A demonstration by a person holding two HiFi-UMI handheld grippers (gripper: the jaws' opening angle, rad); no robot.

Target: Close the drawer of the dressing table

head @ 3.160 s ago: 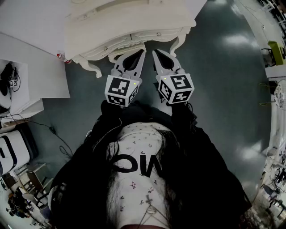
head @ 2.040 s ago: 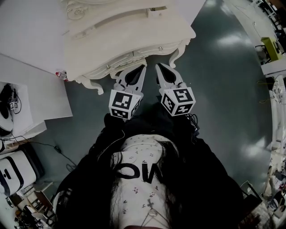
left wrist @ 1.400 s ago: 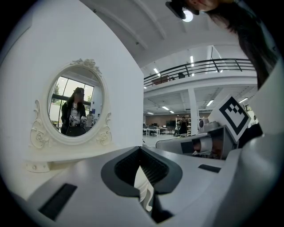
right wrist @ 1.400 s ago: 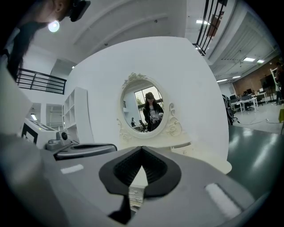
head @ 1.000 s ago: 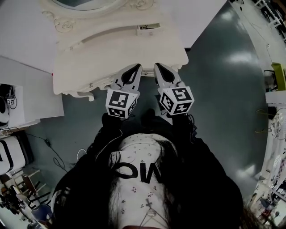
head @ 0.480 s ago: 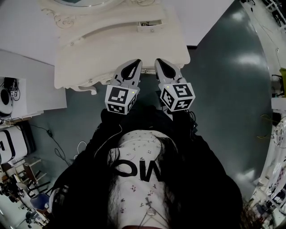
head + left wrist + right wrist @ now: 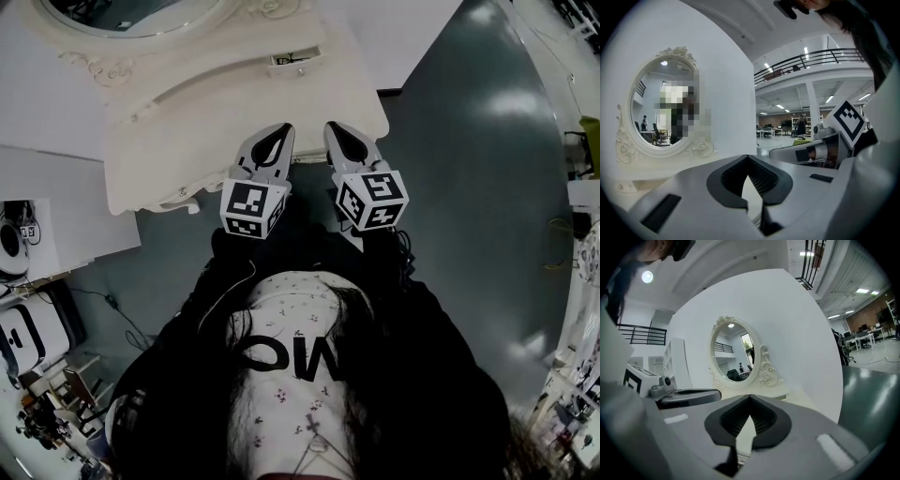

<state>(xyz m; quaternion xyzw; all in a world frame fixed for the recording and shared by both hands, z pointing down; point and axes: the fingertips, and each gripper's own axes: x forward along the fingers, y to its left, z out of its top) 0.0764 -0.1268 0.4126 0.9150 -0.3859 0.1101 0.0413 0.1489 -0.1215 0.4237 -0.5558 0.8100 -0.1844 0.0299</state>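
- The left tool (image 7: 278,132) and the right tool (image 7: 336,129) are held side by side, each with its jaws pressed together on nothing.
- Both tips lie over the front edge of the white dressing table (image 7: 216,112), which stands on a dark floor (image 7: 469,187).
- The drawer front (image 7: 183,193) shows only as a carved strip to the left of the tools, and I can't tell whether it sits flush.
- An oval mirror (image 7: 131,14) rises at the back of the tabletop.
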